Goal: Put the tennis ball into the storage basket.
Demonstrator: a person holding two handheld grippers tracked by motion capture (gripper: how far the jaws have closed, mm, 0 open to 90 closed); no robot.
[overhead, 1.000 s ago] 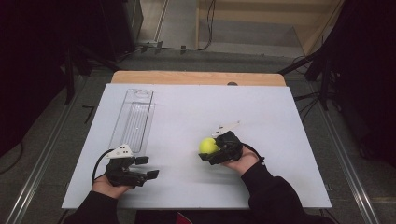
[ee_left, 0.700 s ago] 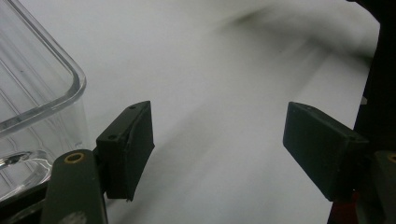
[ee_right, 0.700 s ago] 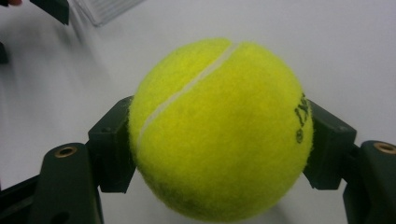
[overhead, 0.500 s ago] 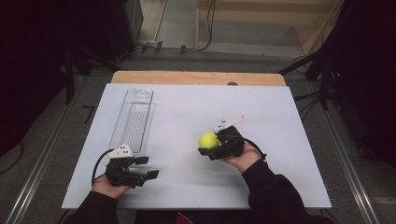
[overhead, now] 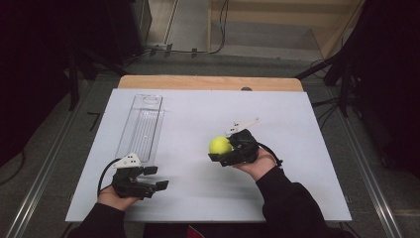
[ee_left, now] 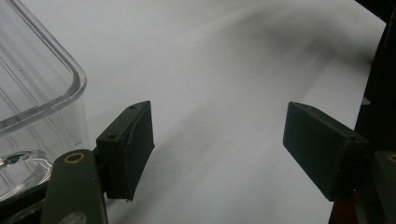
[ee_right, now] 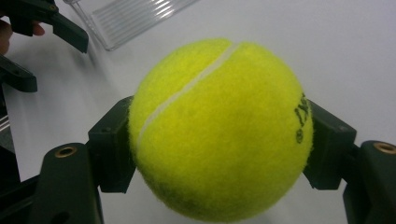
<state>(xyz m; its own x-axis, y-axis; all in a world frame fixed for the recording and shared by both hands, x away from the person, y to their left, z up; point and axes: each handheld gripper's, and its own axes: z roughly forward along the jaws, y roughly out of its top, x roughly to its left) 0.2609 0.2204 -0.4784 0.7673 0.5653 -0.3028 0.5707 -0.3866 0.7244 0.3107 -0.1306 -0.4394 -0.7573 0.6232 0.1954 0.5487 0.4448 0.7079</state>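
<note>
A table (overhead: 208, 82) of pale wood is covered almost wholly by a white sheet (overhead: 297, 144), on which a long clear plastic tray (overhead: 141, 126) is laid lengthwise toward the left, near the far edge.

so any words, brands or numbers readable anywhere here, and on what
Dark print on the tennis ball, at its edge by one jaw of the right tool: sideways and cut off by the curve, too little to read.
Clear plastic tray: no text.
White table sheet: no text.
</note>
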